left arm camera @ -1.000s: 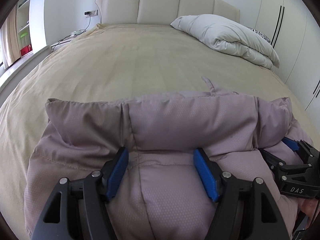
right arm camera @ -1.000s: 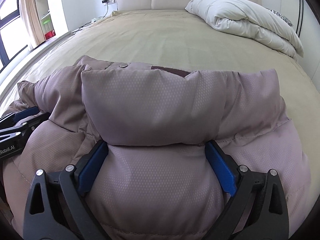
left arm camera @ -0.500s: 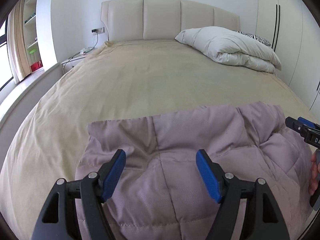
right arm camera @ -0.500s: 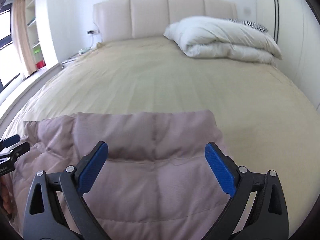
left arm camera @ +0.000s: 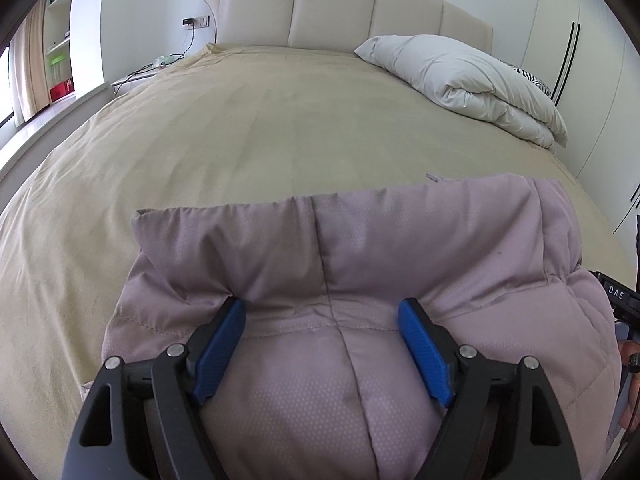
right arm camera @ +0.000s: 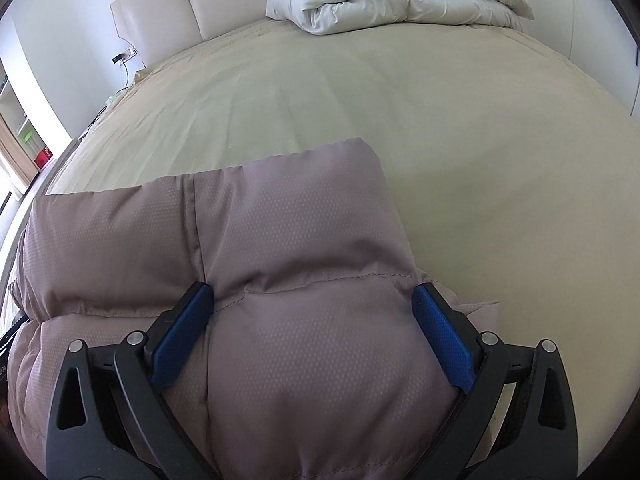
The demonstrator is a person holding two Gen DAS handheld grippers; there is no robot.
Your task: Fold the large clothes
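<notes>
1. The jacket [left arm camera: 360, 264] is lying folded at the bed's [left arm camera: 240, 128] foot.
2. The left hand-held gripper [left arm camera: 322, 330] has just been widening, straddling the jacket, seemingly unclenched.
3. The right hand-held gripper [right arm camera: 314, 320] is standing wide over the jacket too.

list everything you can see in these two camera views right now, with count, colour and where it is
jacket: one, mauve, puffy, folded at the near edge of the bed
bed: one, beige cover, fills both views
headboard: one, cream, padded, far end
duvet: one, white, bundled at the far right of the bed
socket: one, on the wall left of the headboard
wardrobe: white doors, right wall
left gripper: black, blue pads, jaws wide and just opening, jacket bulging between them
right gripper: black, blue pads, jaws wide astride the jacket
</notes>
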